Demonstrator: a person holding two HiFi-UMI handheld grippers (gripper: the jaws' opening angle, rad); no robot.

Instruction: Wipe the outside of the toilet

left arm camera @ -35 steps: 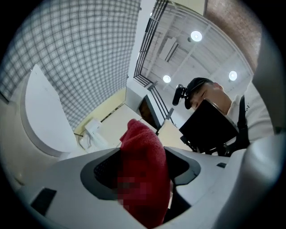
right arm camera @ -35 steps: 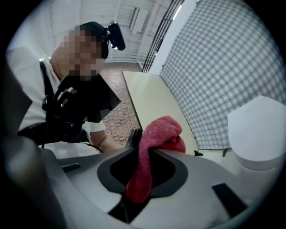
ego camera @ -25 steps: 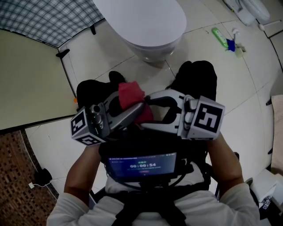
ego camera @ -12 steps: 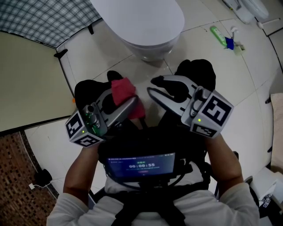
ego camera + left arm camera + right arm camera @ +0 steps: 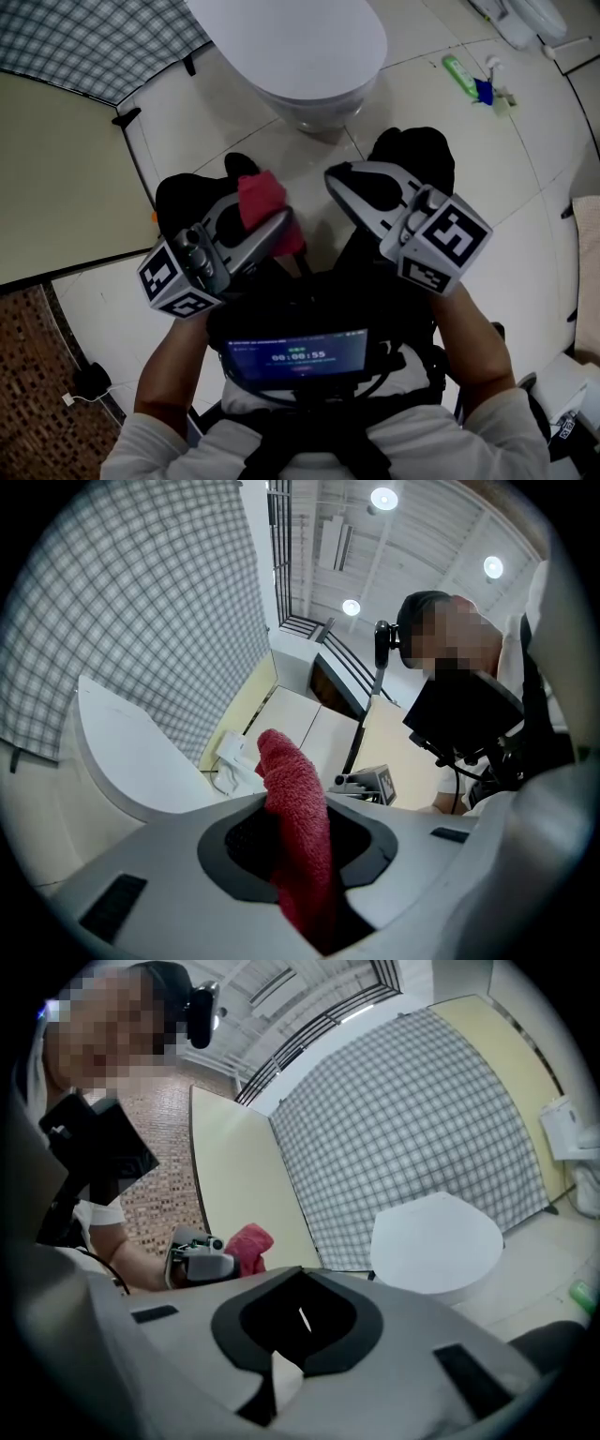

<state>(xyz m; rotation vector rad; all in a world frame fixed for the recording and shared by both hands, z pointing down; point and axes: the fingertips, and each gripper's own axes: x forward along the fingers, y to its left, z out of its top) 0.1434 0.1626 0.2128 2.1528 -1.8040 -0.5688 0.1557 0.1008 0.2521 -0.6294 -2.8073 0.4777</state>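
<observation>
Red terry cloth (image 5: 261, 199) is the one loud thing in the scene. It's a nubbly, rolled-up wad clamped in the left claw (image 5: 269, 220). The top of it pokes up past the jaws and the bottom end is swallowed between them (no telling how much is tucked in there).

The right claw (image 5: 334, 178) has just been closing and its jaws now sit together with nothing in them. Its own view shows only a thin sliver of light in the dark, rounded opening between the grey plastic jaws.

The toilet (image 5: 300, 47) is smooth, glossy white with an oval lid, which is down. The top edge of the head view cuts it off, so all that shows is the front of the lid and a bit of bowl underneath. It sits just ahead of the person's knees (image 5: 412, 155), which are in black fabric and hide the floor (image 5: 525, 216) right below the claws. The cloth is held over those knees, clear of the toilet and not touching it.

The floor is pale, shiny tile. A checked panel (image 5: 94, 37) stands to the left, and a green bottle (image 5: 461, 75) lies on the tiles to the right, too small to make out any detail.
</observation>
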